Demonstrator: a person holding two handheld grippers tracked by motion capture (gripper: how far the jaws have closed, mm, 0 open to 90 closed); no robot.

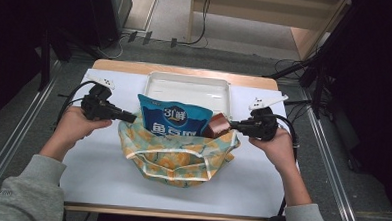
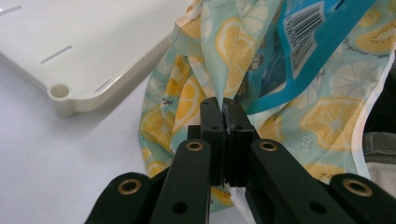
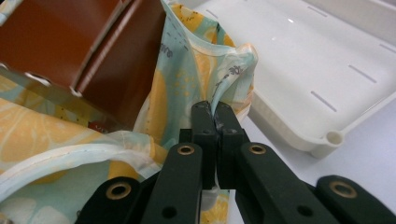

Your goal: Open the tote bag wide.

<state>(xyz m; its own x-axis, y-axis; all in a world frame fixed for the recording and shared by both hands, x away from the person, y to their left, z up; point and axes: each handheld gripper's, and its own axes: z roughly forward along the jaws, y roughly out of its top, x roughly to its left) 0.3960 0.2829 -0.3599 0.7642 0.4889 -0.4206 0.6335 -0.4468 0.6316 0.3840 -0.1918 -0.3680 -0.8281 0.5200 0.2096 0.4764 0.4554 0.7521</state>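
Note:
A lemon-print cloth bag [image 1: 177,157] lies on the white table, its mouth toward the far side. A blue snack packet [image 1: 173,117] and a brown box [image 1: 217,125] stick out of it. My left gripper [image 1: 132,117] is shut on the bag's left rim; in the left gripper view the fabric [image 2: 229,56] is pinched between the jaws of the left gripper [image 2: 222,106], with the packet's barcode [image 2: 303,28] beside it. My right gripper [image 1: 233,124] is shut on the right rim; in the right gripper view the cloth [image 3: 219,70] rises from the tips of the right gripper [image 3: 213,109], beside the brown box [image 3: 70,46].
A white plastic tray [image 1: 157,84] sits just behind the bag at the table's far edge, its corner close to both grippers [image 2: 60,93] [image 3: 334,137]. Bare white table surface [image 1: 96,166] lies left, right and in front of the bag. Cables trail off both table sides.

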